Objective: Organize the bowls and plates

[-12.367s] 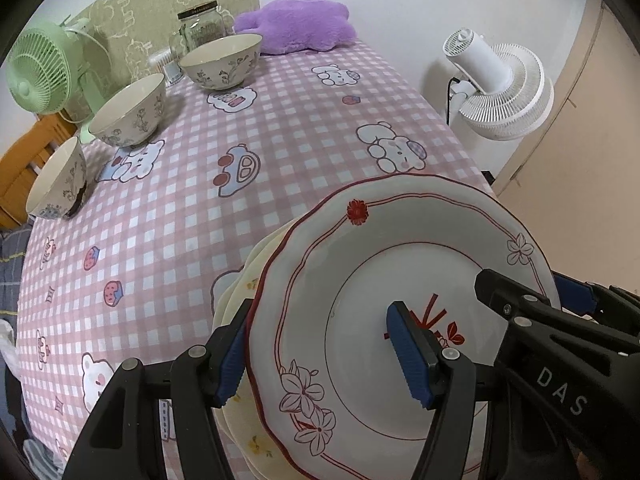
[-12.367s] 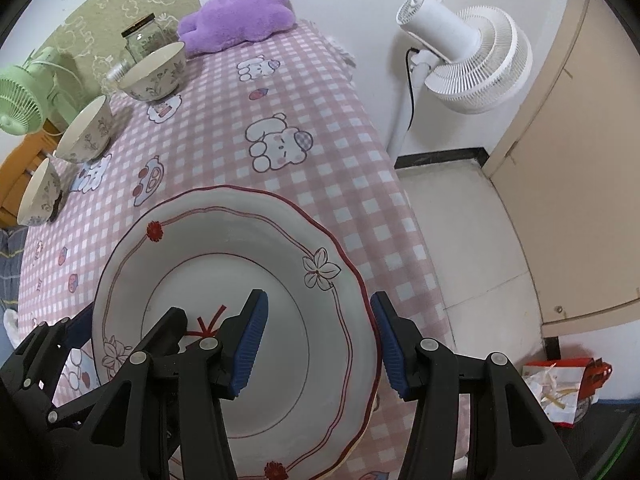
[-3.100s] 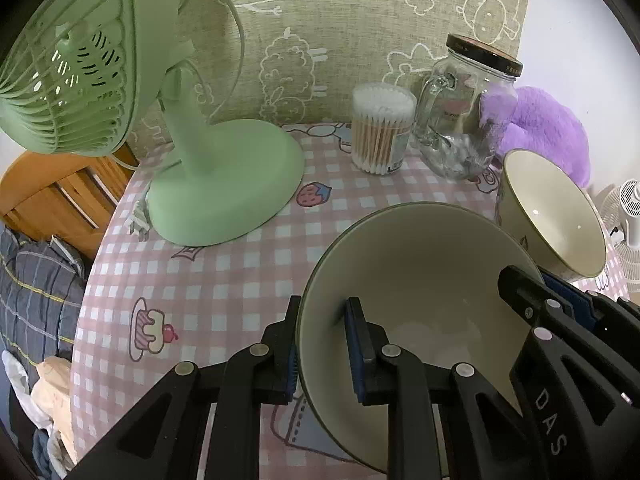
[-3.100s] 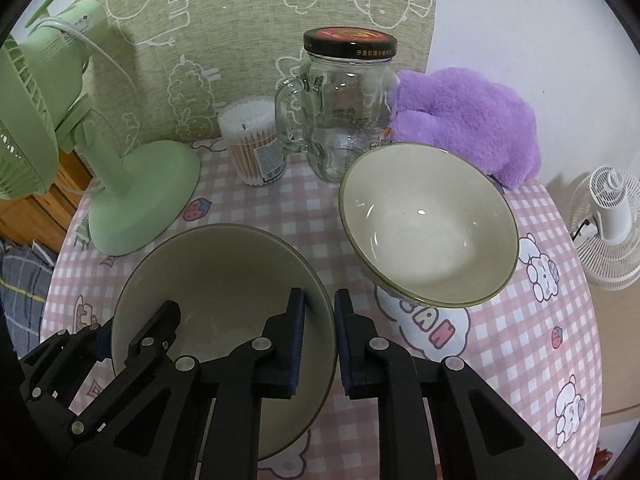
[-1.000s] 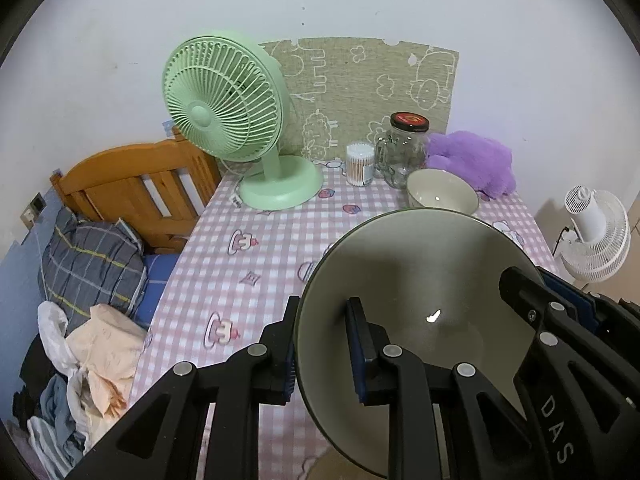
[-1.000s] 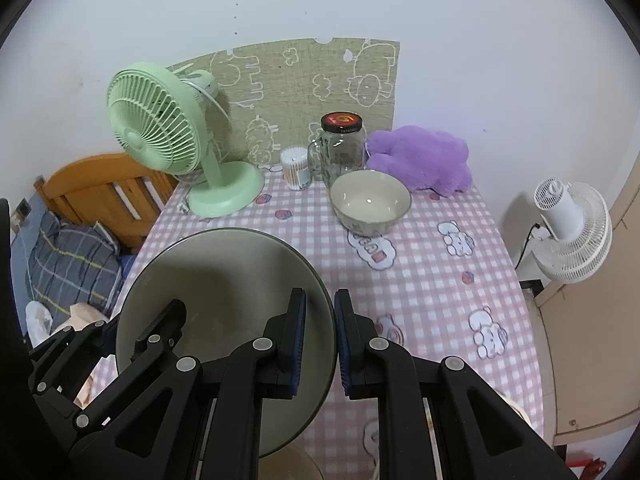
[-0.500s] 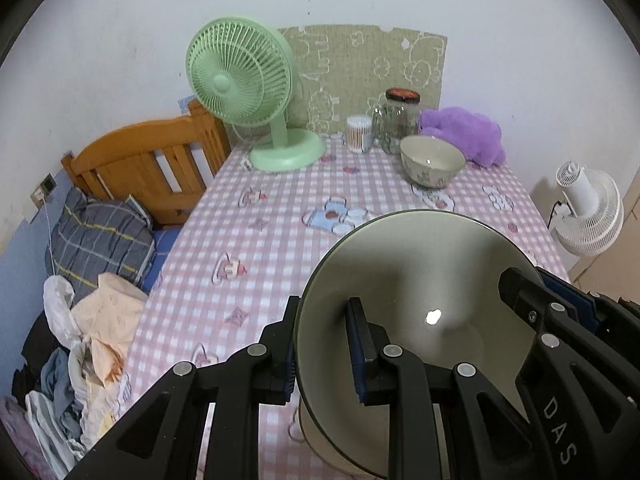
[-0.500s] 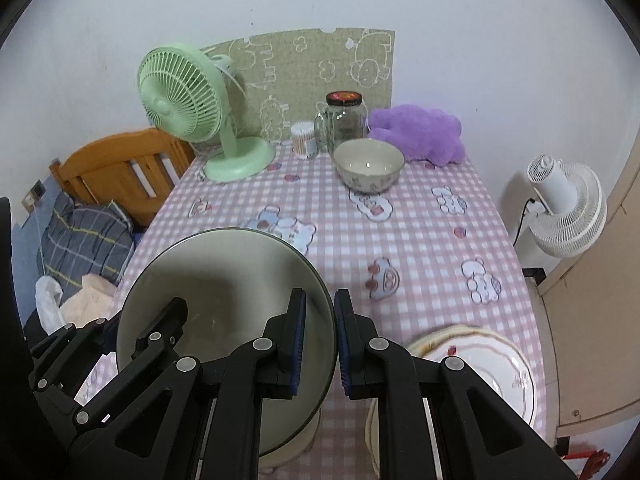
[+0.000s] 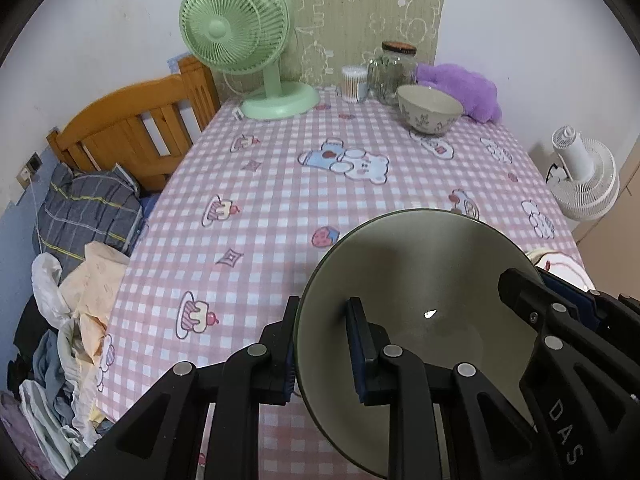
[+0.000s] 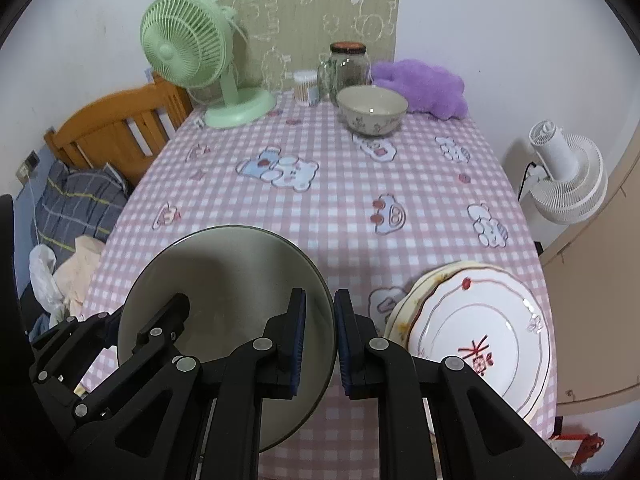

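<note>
A wide bowl (image 9: 420,280) with a plain grey-green inside hangs over the near end of the pink checked table (image 9: 280,184). My left gripper (image 9: 320,344) is shut on its left rim. My right gripper (image 10: 320,336) is shut on the opposite rim of the same bowl (image 10: 224,280). Each wrist view shows the other gripper across the bowl. A second, flower-patterned bowl (image 10: 372,110) stands at the far end of the table. Just right of the held bowl lies a stack of plates (image 10: 476,332), its top plate white with red trim. The bowl hides what lies under it.
At the far end stand a green desk fan (image 9: 240,40), a tub of cotton swabs (image 9: 354,84), a glass jar (image 9: 394,68) and a purple plush (image 9: 464,88). A wooden bed frame (image 9: 132,120) with heaped clothes borders the left side. A white floor fan (image 10: 560,180) stands on the right.
Both grippers have come down and toward the near end of the table with the bowl still held between them. The plate stack has come into the right wrist view.
</note>
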